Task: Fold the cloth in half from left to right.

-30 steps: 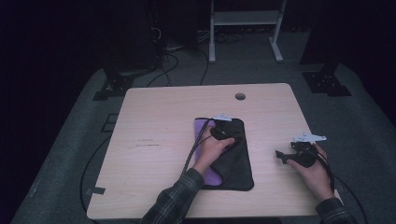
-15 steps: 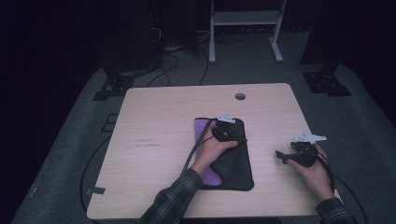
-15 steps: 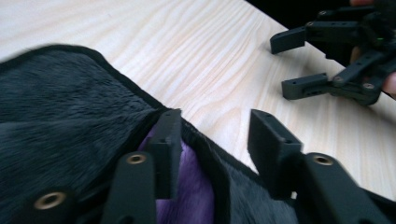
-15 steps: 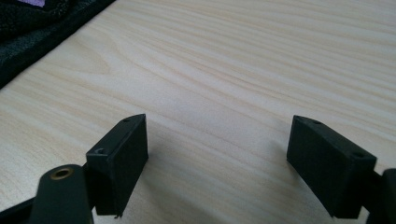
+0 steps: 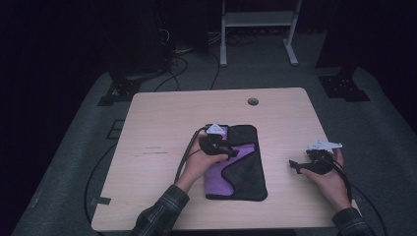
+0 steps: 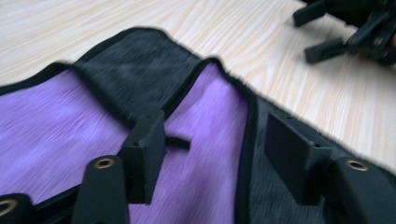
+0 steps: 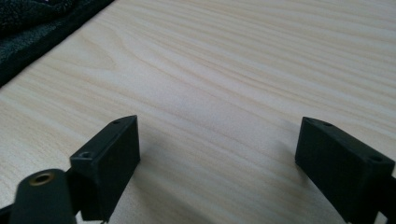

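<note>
A cloth, black outside [image 5: 248,172] and purple inside [image 5: 221,169], lies partly folded at the table's middle. My left gripper [image 5: 233,151] hovers low over its upper part, jaws open and pointing right. In the left gripper view the open left gripper [image 6: 217,156] straddles a black-trimmed edge [image 6: 245,140] between the purple face [image 6: 56,135] and a black flap [image 6: 130,74]; nothing is pinched. My right gripper [image 5: 296,166] rests to the right of the cloth, open. The right gripper view has its jaws spread wide over bare wood, with the cloth's black corner [image 7: 32,32] at upper left.
The light wooden table [image 5: 162,123] has a small round hole [image 5: 253,102] near its far edge. Cables trail from both grippers off the front. A white metal stand [image 5: 255,19] and dark floor gear lie beyond the table.
My left gripper has shifted left over the cloth, and more of the purple inner side shows now. The right gripper has stayed put.
</note>
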The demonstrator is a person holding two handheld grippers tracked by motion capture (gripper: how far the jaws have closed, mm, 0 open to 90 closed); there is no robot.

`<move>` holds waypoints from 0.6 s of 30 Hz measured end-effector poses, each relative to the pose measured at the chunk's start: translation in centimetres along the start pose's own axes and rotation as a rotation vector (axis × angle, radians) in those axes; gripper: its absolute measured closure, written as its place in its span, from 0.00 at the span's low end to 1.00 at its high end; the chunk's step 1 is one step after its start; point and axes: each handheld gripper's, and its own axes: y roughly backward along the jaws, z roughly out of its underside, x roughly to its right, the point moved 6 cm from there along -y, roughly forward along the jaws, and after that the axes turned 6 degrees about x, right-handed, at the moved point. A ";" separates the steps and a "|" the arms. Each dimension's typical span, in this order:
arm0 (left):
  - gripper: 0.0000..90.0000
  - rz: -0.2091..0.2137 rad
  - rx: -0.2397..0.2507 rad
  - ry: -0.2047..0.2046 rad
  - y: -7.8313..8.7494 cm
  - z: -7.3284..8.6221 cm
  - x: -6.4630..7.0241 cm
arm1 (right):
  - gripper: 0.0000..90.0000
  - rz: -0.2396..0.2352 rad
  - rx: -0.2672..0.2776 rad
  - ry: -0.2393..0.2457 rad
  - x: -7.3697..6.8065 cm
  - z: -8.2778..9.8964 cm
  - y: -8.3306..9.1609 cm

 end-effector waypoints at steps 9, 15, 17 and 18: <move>0.37 -0.079 -0.024 -0.008 4.3 3.8 -1.5 | 0.12 0.009 -0.003 -0.004 0.0 0.1 0.1; 0.35 -0.127 -0.089 -0.008 6.9 6.9 -2.8 | 0.14 0.010 -0.001 -0.006 0.0 0.1 0.1; 0.35 -0.135 -0.091 -0.003 7.6 7.7 -3.2 | 0.16 0.012 0.002 -0.010 0.0 0.1 0.1; 0.34 -0.137 -0.094 0.002 8.0 8.0 -3.4 | 0.17 0.013 0.005 -0.013 0.0 0.1 0.1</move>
